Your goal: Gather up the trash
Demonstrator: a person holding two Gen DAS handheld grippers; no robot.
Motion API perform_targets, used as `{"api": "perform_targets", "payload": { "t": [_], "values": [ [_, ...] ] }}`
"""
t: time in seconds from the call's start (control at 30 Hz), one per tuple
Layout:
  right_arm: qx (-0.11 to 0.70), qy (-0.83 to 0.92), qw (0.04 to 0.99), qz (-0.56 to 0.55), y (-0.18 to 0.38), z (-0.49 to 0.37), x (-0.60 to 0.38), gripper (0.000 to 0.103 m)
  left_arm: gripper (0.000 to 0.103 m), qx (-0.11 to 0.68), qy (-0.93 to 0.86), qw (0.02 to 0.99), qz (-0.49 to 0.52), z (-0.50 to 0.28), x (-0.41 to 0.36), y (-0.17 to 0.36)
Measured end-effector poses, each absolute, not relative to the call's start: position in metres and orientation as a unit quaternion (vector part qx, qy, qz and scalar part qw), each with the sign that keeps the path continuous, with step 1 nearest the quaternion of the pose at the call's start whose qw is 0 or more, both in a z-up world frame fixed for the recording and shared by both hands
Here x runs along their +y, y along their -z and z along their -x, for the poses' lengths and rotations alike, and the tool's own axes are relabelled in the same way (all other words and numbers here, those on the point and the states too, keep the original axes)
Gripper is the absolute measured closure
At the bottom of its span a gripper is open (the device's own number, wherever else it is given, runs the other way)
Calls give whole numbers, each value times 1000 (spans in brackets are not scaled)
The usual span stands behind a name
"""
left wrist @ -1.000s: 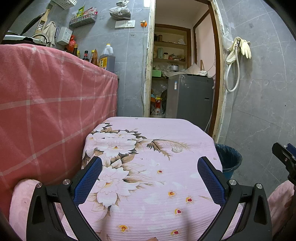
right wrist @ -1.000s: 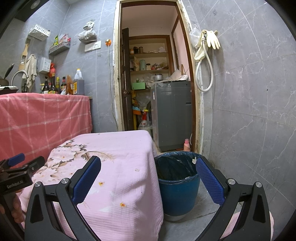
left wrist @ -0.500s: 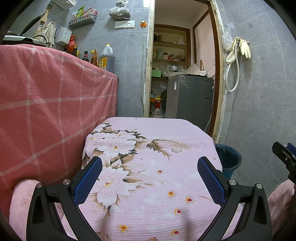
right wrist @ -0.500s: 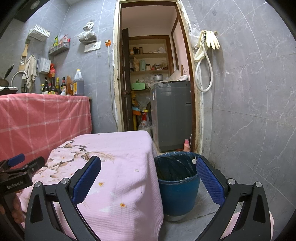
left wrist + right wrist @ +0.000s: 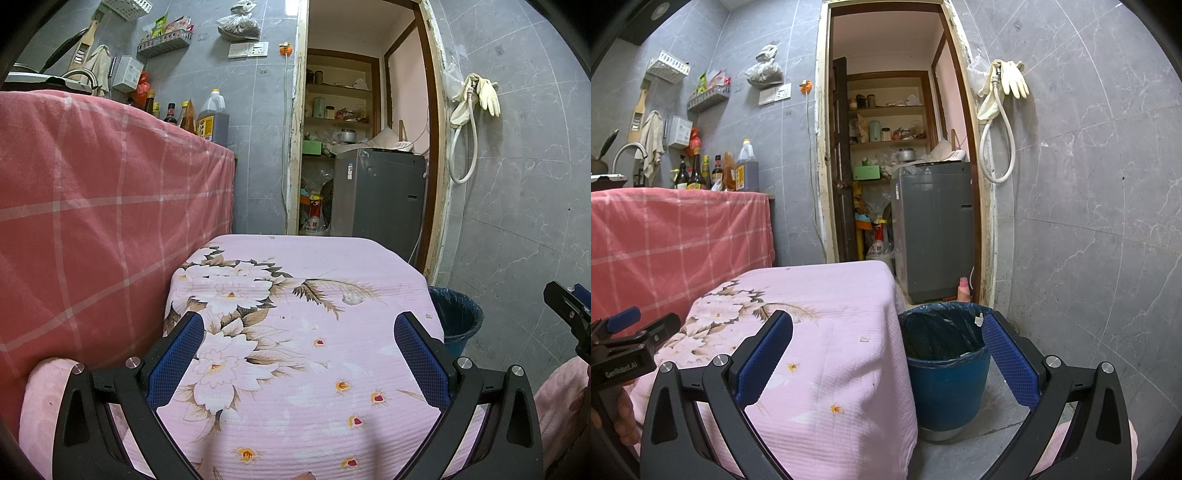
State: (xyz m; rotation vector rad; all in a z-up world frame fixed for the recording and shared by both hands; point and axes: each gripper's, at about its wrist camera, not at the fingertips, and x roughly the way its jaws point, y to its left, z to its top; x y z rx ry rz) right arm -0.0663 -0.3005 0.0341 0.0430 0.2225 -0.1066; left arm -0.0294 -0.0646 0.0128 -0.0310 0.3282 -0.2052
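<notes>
Left wrist view: I am holding my left gripper (image 5: 298,328) spread wide and empty over the table (image 5: 332,258), its right edge dropping beside the bin (image 5: 945,354). My right gripper (image 5: 886,332) is gaping empty too, straddling that edge; a scrap (image 5: 864,339) is lying near it.

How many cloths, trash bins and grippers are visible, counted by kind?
Cloths: 2, a pink floral cloth and a red checked cloth
Trash bins: 1, the blue bin
Grippers: 2, the left gripper and the right gripper
Total: 5
</notes>
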Motion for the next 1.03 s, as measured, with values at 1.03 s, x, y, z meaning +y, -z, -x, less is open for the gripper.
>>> {"api": "perform_targets", "payload": {
  "t": [1.03],
  "values": [
    [111,54,992,-22,-33,66,-299,0,2,158,101,982,9,27,-57,-15]
  ]
}}
